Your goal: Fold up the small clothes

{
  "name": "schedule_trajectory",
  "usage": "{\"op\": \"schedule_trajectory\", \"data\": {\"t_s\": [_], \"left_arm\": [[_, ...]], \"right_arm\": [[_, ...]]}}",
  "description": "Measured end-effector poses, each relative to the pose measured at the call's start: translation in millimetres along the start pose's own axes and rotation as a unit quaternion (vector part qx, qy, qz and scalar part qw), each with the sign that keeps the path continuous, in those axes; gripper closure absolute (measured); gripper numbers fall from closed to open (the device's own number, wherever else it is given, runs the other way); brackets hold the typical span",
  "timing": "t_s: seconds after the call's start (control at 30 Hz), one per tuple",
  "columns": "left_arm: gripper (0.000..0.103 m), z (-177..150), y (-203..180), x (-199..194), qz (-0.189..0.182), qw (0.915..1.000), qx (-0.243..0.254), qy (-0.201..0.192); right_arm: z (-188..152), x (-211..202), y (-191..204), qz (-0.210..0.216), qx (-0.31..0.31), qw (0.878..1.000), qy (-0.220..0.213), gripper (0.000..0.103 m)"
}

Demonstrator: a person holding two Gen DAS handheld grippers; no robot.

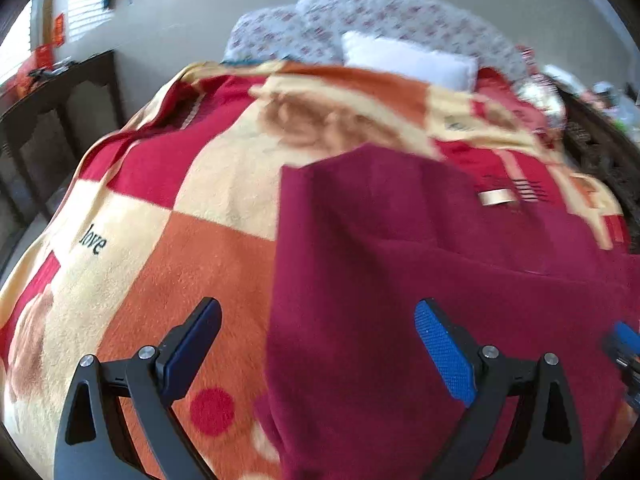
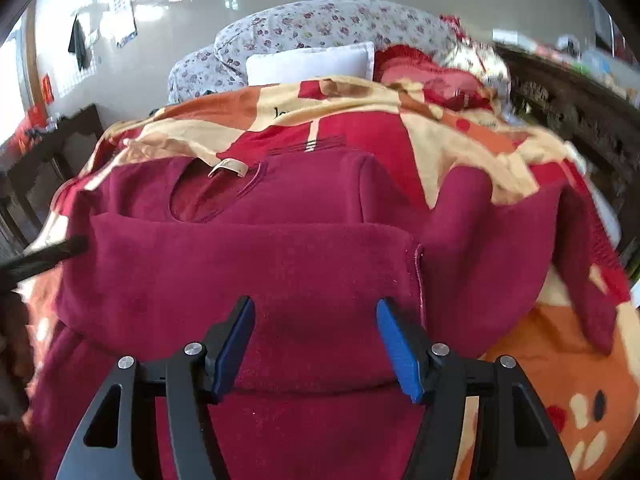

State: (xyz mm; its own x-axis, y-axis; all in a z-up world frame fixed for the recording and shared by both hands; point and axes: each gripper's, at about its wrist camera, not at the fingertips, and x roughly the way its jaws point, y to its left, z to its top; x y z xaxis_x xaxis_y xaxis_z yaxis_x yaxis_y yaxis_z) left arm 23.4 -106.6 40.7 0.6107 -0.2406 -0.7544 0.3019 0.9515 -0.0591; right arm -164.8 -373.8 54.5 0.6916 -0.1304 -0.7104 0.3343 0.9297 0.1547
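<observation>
Lay on a bed covered by a checked red, orange and cream blanket (image 1: 168, 184), with a wooden side table (image 1: 60, 96) off the bed's left edge. Left gripper (image 1: 316, 344) hung above the blanket, fingers (image 1: 444, 352) spread wide and gripping nothing, straddling the left border of the maroon top (image 2: 248, 264). Top itself spread flat toward the bed's near edge, neckline and cream label (image 2: 230, 167) pointing to the head of the bed, where a white pillow (image 2: 308, 62) and flowered bedding (image 2: 312, 22) sat. One layer already turned across the body, its stitched edge visible right of centre. Right gripper (image 2: 316, 350) poised over that folded layer, fingers about two-thirds apart, nothing between them, pads clear of the cloth. Right sleeve (image 2: 520, 240) left sprawled toward the bed's right edge, partly over a rumpled blanket ridge.

Judged the next fold best done by pinching the loose sleeve or hem near its seam, lifting only enough to clear the pile, carrying it straight across, and laying it square with the existing edge. Worth avoiding: snagging the blanket along with the top.
</observation>
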Motion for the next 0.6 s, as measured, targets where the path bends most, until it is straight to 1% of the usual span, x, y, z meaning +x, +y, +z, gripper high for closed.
{"op": "schedule_trajectory", "data": {"t_s": [0.03,0.07,0.1,0.13,0.17,0.2,0.27,0.37,0.47,0.5,0.53,0.6], "left_arm": [[0.006,-1,2,10,0.003,0.9999,-0.008,0.013],[0.006,-3,6,19,-0.007,0.9994,-0.02,0.025],[0.006,-7,10,22,-0.017,0.9991,-0.032,0.025],[0.004,-10,13,23,-0.024,0.9988,-0.039,0.016],[0.004,-12,14,22,-0.027,0.9988,-0.04,0.011],[0.004,-12,14,22,-0.028,0.9988,-0.039,0.009],[0.003,-15,14,21,-0.03,0.9988,-0.037,0.003],[0.002,-18,15,20,-0.035,0.9987,-0.038,0.0],[0.0,-16,13,23,-0.039,0.9985,-0.039,0.002],[0.0,-16,14,23,-0.039,0.9985,-0.039,0.002],[0.0,-16,14,22,-0.039,0.9985,-0.039,0.001],[0.0,-16,14,22,-0.039,0.9985,-0.039,0.001]], "right_arm": [[0,-6,-4,0.014,0.012,1.0,-0.001,0.035],[1,-13,-10,0.024,0.025,0.999,-0.006,0.035],[3,-25,-22,0.032,0.048,0.998,-0.021,0.034],[2,-34,-32,0.031,0.067,0.997,-0.033,0.03],[4,-42,-43,0.029,0.088,0.995,-0.043,0.021],[6,-50,-58,0.024,0.116,0.992,-0.053,0.014],[8,-58,-88,0.009,0.164,0.985,-0.057,0.013],[10,-64,-122,-0.06,0.184,0.98,-0.037,0.013],[7,-76,-164,-0.076,0.23,0.969,-0.042,0.013],[5,-81,-180,-0.098,0.246,0.963,-0.044,0.013],[3,-86,-195,-0.13,0.254,0.957,-0.045,0.013],[-1,-88,-221,-0.18,0.262,0.947,-0.036,0.013]]}}
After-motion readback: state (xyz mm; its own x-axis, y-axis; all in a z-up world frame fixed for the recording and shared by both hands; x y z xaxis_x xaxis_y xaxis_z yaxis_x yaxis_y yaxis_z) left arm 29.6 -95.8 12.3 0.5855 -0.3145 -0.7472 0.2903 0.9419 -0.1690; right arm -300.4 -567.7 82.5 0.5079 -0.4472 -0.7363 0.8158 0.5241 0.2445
